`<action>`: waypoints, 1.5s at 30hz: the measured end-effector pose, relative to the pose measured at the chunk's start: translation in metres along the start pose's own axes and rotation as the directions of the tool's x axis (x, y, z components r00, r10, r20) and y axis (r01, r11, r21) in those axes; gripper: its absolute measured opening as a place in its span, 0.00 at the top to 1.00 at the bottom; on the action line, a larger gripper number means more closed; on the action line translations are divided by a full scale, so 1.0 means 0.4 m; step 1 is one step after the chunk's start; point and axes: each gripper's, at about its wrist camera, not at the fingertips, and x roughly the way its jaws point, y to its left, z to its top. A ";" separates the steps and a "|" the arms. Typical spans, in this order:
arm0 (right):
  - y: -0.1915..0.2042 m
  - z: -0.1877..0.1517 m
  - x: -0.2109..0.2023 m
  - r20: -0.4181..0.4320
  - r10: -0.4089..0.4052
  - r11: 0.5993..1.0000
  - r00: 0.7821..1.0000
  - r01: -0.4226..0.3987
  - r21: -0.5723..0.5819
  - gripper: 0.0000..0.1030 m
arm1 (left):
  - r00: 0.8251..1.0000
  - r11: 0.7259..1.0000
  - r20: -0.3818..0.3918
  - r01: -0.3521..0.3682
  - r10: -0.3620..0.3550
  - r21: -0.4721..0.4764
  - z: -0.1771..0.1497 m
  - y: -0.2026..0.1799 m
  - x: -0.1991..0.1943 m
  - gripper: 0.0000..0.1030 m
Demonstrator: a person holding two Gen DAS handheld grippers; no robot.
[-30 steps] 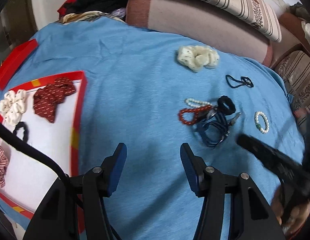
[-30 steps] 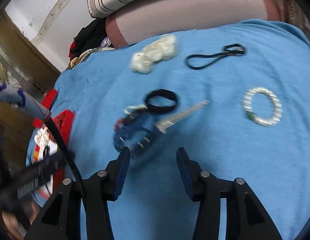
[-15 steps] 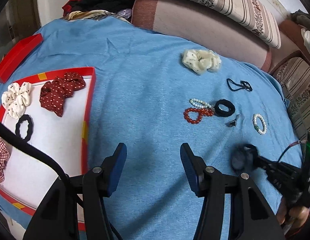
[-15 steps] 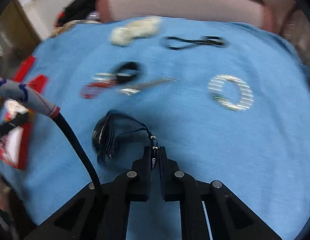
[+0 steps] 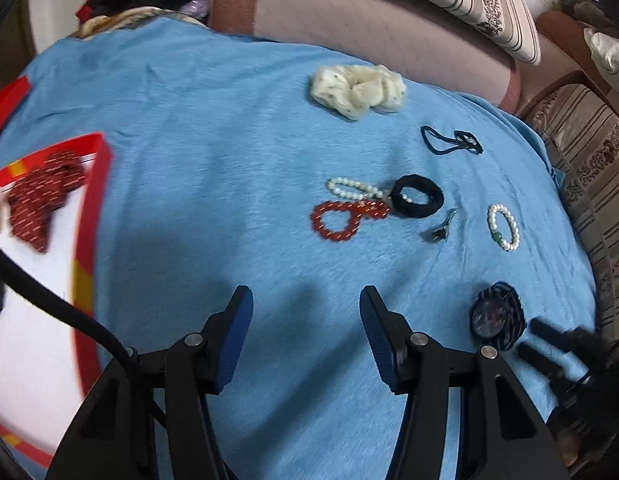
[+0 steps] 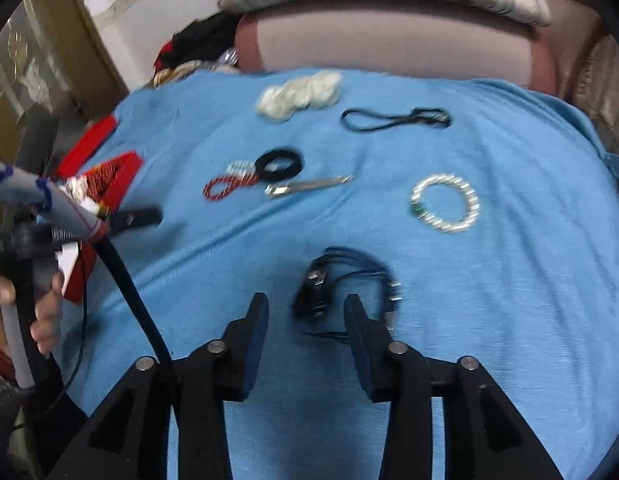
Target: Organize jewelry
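Right tongs [image 6: 305, 312] have let go of the dark blue cord bracelet [image 6: 349, 292], which half a second ago was pinched between shut jaws.

It now lies loose on the blue cloth [image 6: 489, 320], straddling the tips of these tongs, whose jaws stand wide. Left tongs [image 5: 305, 304] hover wide and hold nothing. Beyond the bracelet sit the pearl bracelet [image 6: 445, 203], hair clip [image 6: 309, 186], black hair tie [image 6: 279, 164] and red bead bracelet [image 6: 225, 187]; far to its left is the red tray [image 5: 91, 264].
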 end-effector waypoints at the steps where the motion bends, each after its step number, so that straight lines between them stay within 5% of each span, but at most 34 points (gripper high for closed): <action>1: 0.001 -0.004 0.018 -0.013 0.003 1.000 1.000 -0.003 0.006 0.57 | 1.000 1.000 -0.002 0.013 -0.013 0.003 0.007 -0.003 0.010 0.47; 12: -0.028 -0.007 0.092 -0.007 -0.069 0.997 0.998 0.069 0.037 0.62 | 0.998 0.997 -0.025 0.054 -0.053 0.062 0.113 -0.032 0.155 0.48; 14: -0.029 -0.006 0.092 0.008 -0.063 0.997 0.998 0.063 0.040 0.70 | 0.998 0.993 -0.022 0.055 -0.053 0.100 0.112 -0.051 0.160 0.68; 15: -0.028 -0.006 0.087 0.011 -0.059 0.997 0.998 0.058 0.042 0.76 | 0.997 0.991 -0.045 0.067 -0.063 0.113 0.110 -0.060 0.166 0.93; 18: -0.021 -0.002 0.071 0.018 -0.048 0.998 0.999 0.047 0.041 0.81 | 0.996 0.990 -0.049 0.074 -0.068 0.122 0.101 -0.079 0.158 0.93; 25: 0.029 -0.001 0.001 0.058 -0.010 1.000 0.998 0.010 -0.006 0.81 | 0.998 0.992 0.045 0.028 -0.034 0.126 0.060 -0.068 -0.001 0.93; 34: 0.179 0.038 -0.069 0.087 0.112 0.987 0.990 -0.101 -0.127 0.81 | 0.985 0.999 0.165 -0.050 0.049 0.002 -0.007 0.124 -0.276 0.93; 45: 0.539 0.151 -0.001 0.006 0.323 0.875 0.946 -0.297 -0.382 0.81 | 0.959 0.966 0.190 -0.171 0.208 -0.193 -0.077 0.410 -0.426 0.93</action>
